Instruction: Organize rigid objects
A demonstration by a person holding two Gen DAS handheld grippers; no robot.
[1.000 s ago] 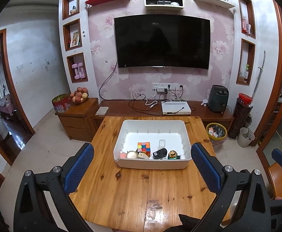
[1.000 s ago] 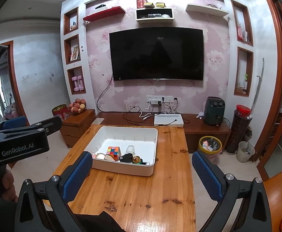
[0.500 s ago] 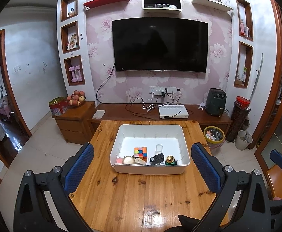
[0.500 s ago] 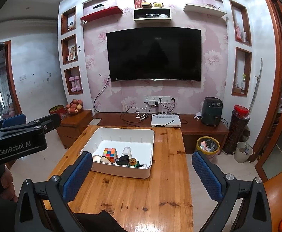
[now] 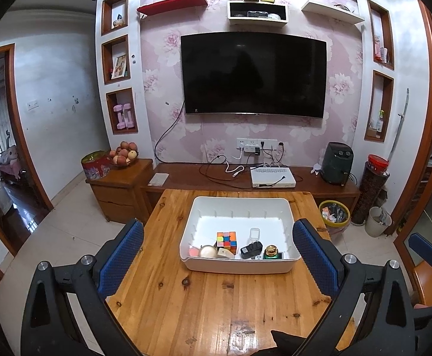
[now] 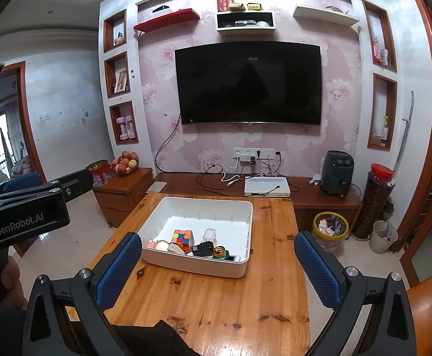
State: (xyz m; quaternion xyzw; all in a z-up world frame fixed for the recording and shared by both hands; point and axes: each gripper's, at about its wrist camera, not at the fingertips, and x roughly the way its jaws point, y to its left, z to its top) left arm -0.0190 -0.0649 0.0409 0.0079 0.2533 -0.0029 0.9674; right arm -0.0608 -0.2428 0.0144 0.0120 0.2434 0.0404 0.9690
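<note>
Clutter of small hard things sits along the near wall of the white bin (image 5: 288,231): a colour cube (image 5: 226,239), a black plug adapter (image 5: 251,249), a gold-capped jar (image 5: 271,251), a pale ball (image 5: 207,251) and a clear little box (image 5: 254,233). All look light and stiff. The cube offers flat opposite faces for a sure pinch; the ball and the jar's glossy cap would likely slip, so the jar's body seems the better hold. The bin rests at the far middle of the tabletop (image 5: 216,299). Both the left hand-held gripper (image 5: 217,255) and the right hand-held gripper (image 6: 217,259) hover spread wide and empty, short of the bin.
</note>
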